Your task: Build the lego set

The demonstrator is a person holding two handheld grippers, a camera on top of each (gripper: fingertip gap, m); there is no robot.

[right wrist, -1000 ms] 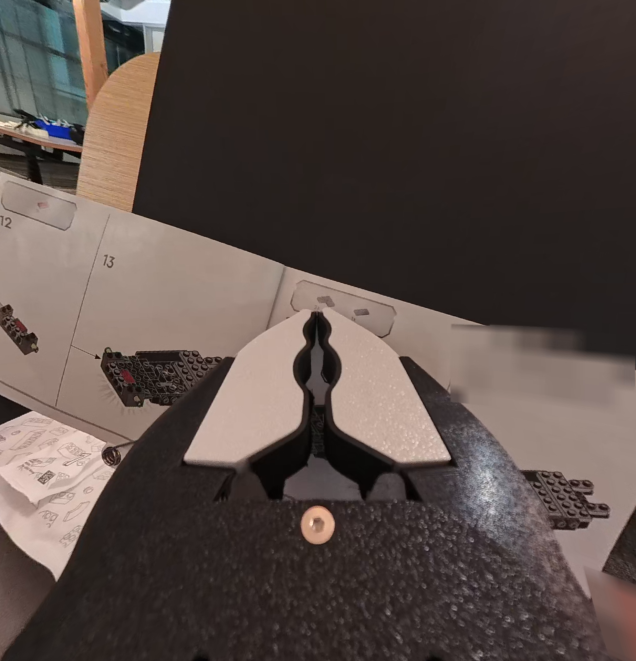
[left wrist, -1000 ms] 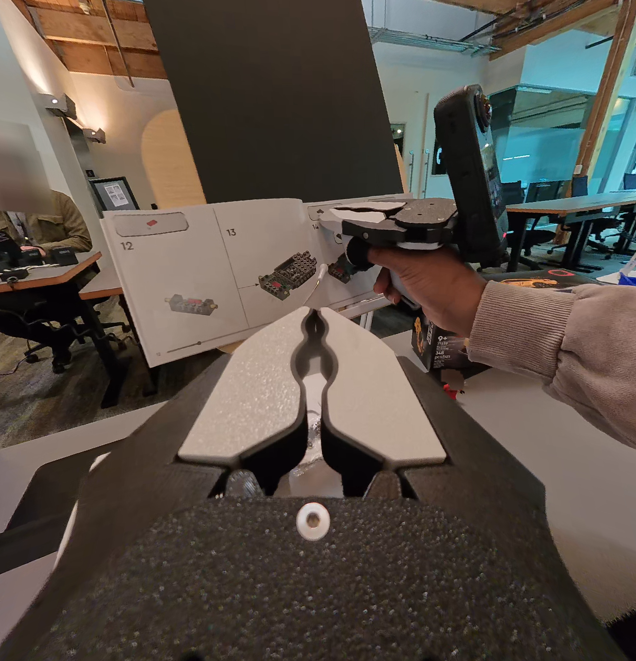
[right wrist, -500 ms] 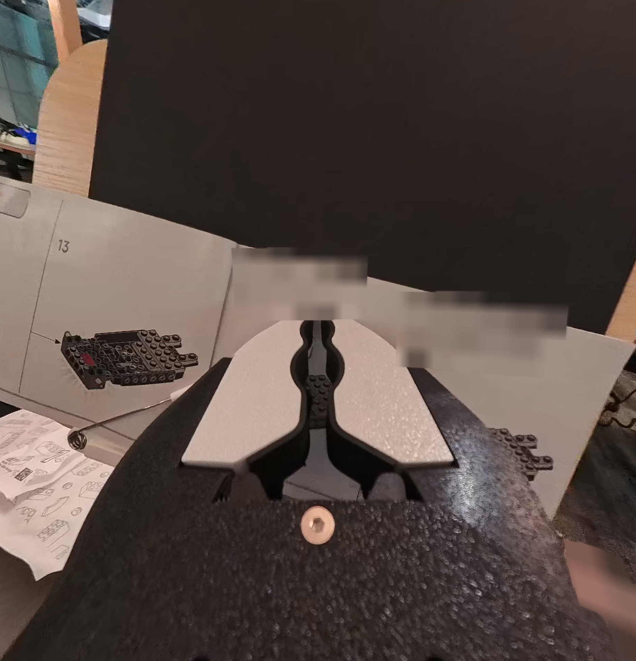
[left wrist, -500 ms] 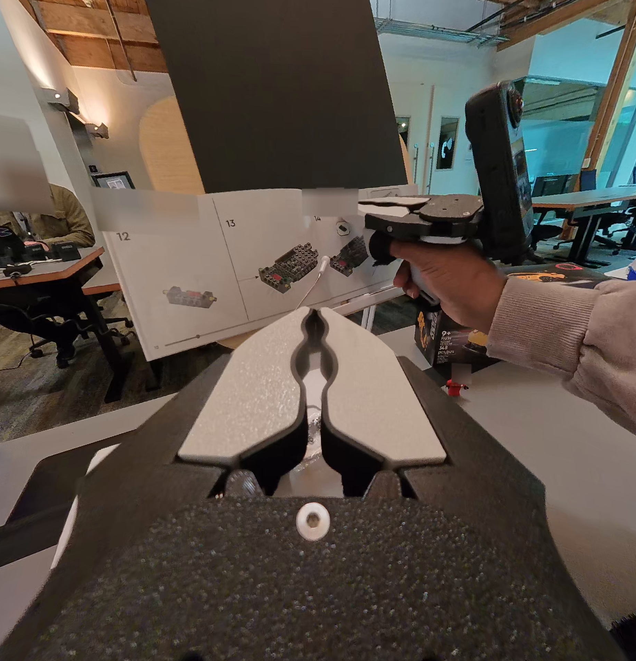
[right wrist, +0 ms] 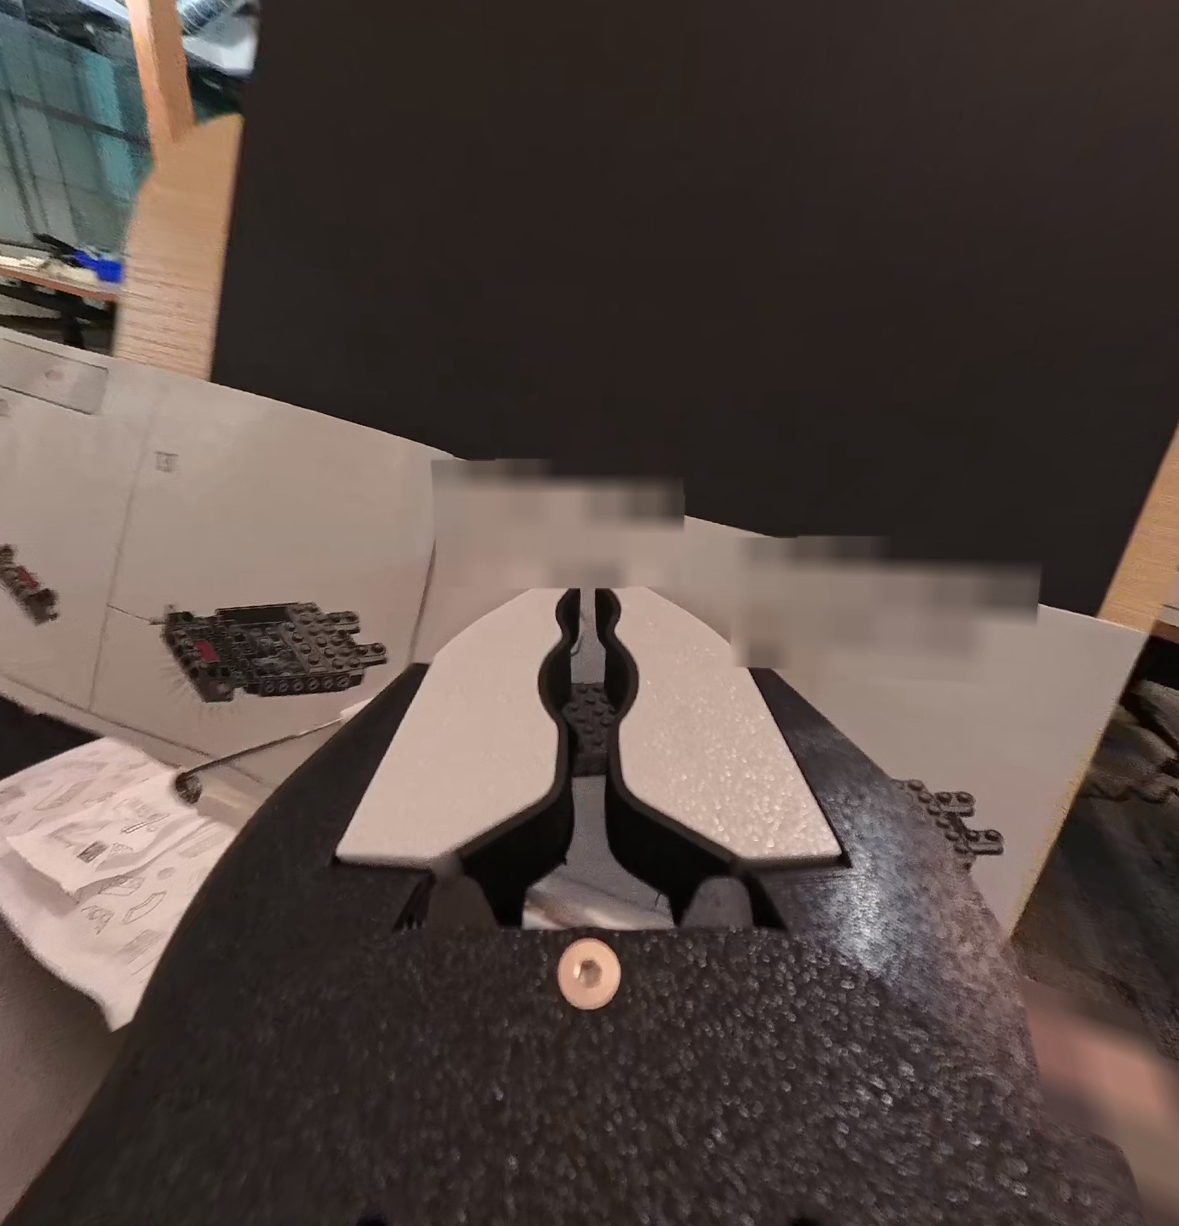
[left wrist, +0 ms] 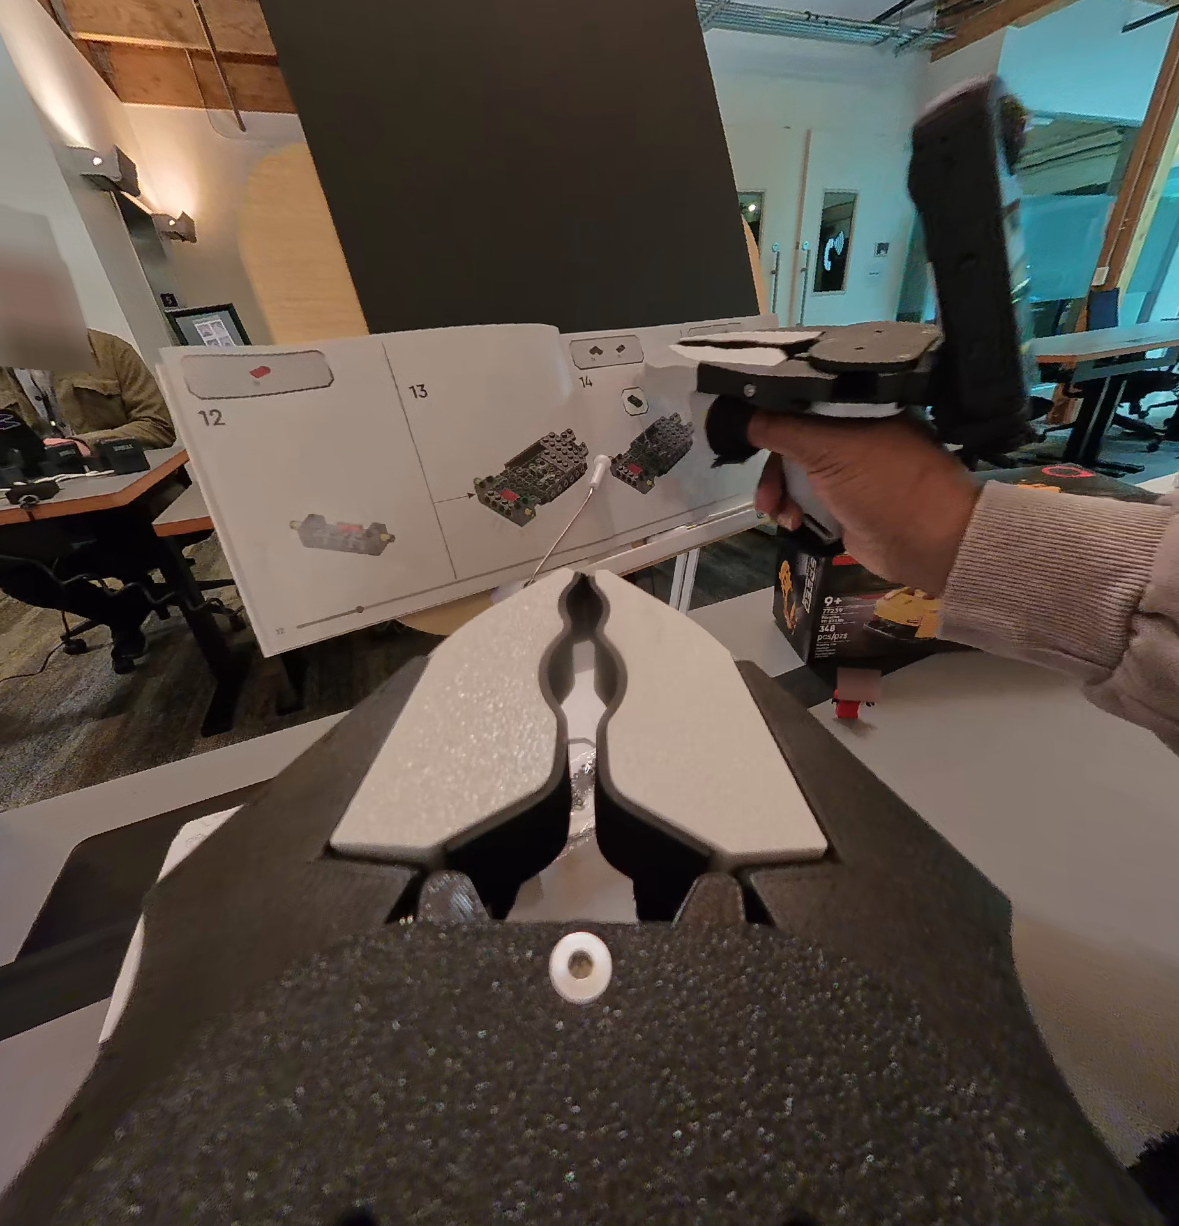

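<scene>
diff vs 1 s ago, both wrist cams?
The right gripper swung rightward along the instruction booklet, and its fingertips parted slightly, with nothing taken hold of. In the left wrist view it moved right. The left gripper stayed shut, as did the box in its place.

left gripper: showing black pebbled body, white textured wavy-edged fingers, white screw | right gripper: showing same build, brass-toned screw | right hand: wearing beige ribbed-cuff knit sleeve

Even indoor light, wide-angle edge warp, motion-blurred right view.
</scene>
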